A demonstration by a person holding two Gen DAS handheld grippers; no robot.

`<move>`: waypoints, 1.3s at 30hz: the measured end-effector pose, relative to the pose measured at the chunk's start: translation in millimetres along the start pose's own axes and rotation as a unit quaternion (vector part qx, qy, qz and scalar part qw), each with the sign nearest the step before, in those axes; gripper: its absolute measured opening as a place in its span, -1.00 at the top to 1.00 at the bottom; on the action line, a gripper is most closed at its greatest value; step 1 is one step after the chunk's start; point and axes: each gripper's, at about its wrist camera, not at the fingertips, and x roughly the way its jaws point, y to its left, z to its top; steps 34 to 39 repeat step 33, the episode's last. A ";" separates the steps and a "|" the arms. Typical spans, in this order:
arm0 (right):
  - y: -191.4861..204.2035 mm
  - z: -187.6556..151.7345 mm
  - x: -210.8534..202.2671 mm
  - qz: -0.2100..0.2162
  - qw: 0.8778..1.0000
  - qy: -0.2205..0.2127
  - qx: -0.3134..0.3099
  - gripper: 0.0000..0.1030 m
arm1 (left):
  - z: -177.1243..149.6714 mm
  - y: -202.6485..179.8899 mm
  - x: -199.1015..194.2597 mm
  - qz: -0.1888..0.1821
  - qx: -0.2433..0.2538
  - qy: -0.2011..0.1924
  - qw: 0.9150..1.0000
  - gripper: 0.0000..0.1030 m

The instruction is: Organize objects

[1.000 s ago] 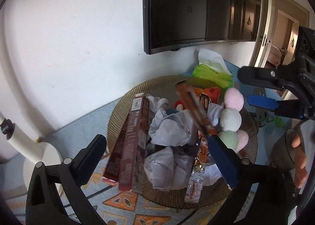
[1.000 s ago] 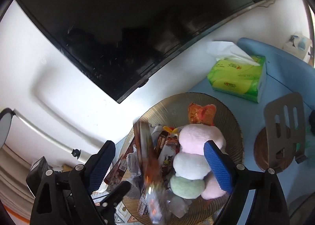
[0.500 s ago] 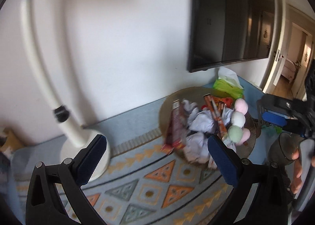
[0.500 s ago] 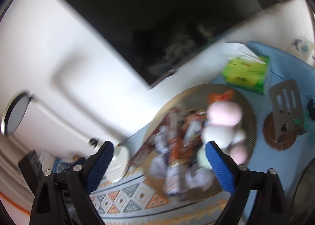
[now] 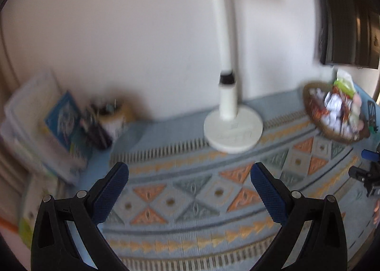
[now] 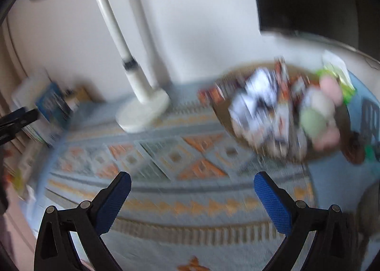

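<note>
While both views carry motion blur, read as a transit step between pick-ups, with nothing in either gripper.

Far left, against the wall: stack of pale boxes (image 5: 30,114) with a blue-covered book (image 5: 63,119) leaning on it, then a dark cluttered holder (image 5: 104,116); contents too blurred to name.

Left gripper (image 5: 189,177): jaws wide, empty, pointing down over the patterned cloth (image 5: 190,195) that covers the counter, well apart from any object.

Centre: white lamp base (image 5: 234,129) with its upright stem, standing on the cloth near the wall.

Right gripper (image 6: 192,189): jaws at full spread, empty, hovering over bare cloth, lamp base ahead to the left and basket ahead to the right.

Right: woven basket (image 6: 219,105) piled with crumpled white paper (image 6: 256,95), snack wrappers and soft pastel balls (image 6: 318,107), touching one another in a heap; green tissue pack (image 6: 342,81) just behind the basket. In the left wrist view the same basket sits far to the right, well apart from that gripper.

Judged step: basket already loaded; search for the next stray item on the left side, likely.

Next move calls for: slowing until the view sharpens, selecting one target, aligning the open jaws to either side of it, descending, then closing. Keep clear of the lamp stem during any sweep.
</note>
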 end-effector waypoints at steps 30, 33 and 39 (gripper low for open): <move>-6.1 -64.6 44.1 -0.077 0.995 0.033 -0.055 -1.00 | -131.8 16.7 70.9 -0.006 -0.123 0.095 0.988 -1.00; -6.1 -64.6 44.2 -0.076 0.995 0.033 -0.055 -1.00 | -131.8 16.6 70.8 -0.005 -0.123 0.096 0.988 -1.00; -6.1 -64.6 44.2 -0.076 0.995 0.033 -0.055 -1.00 | -131.8 16.6 70.8 -0.005 -0.123 0.096 0.988 -1.00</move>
